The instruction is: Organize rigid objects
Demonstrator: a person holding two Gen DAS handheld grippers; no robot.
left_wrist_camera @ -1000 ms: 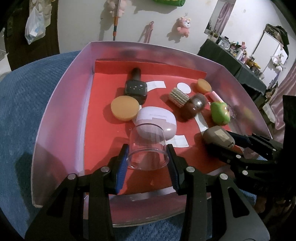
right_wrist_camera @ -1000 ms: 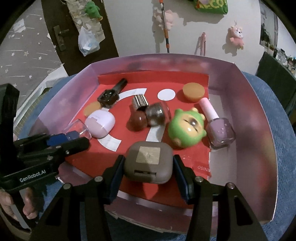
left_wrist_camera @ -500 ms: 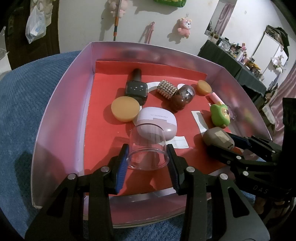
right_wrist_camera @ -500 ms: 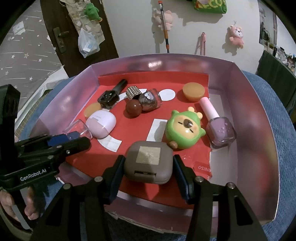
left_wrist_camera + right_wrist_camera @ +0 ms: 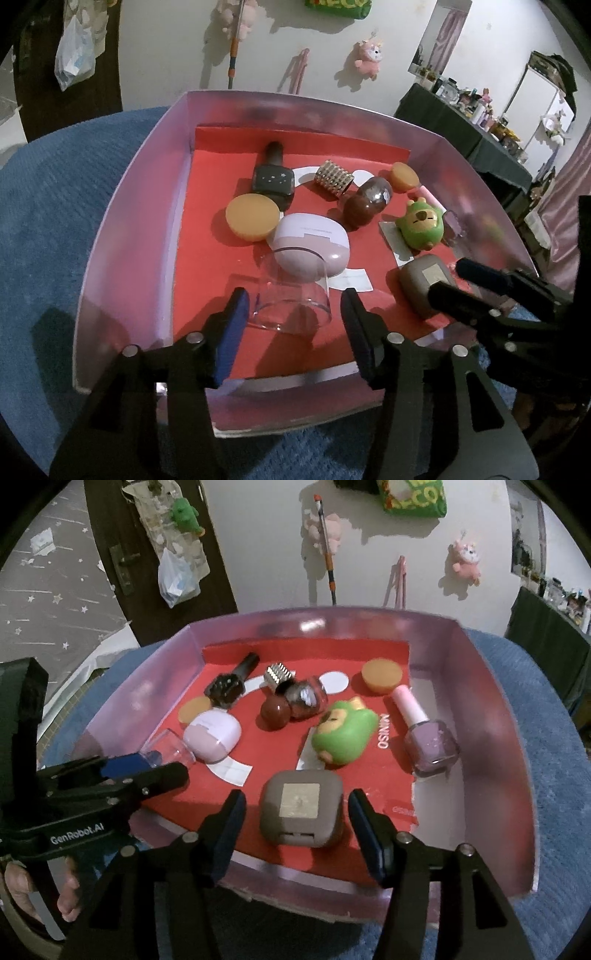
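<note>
- Shallow pink-walled cardboard tray point(image 5: 125, 236) with a red paper floor, set on a blue textured cloth point(image 5: 48, 206).
- Left gripper point(image 5: 293, 308): fingers opening, apart on either side of a clear glass tumbler point(image 5: 291, 295); pads not pressing on it. Tumbler stands mouth-down on the red floor at the tray's near edge, just in front of a lilac rounded earbud case point(image 5: 310, 247).
- Right gripper point(image 5: 295, 812): fingers opening, gaps on both sides of a taupe square case with a pale label point(image 5: 300, 813). Case lies flat on the red floor near the front edge.
- Green round cartoon figure point(image 5: 341, 733) just behind the taupe case; lilac nail-polish bottle with a pink cap point(image 5: 424, 734) lying near the tray's right wall.
</note>
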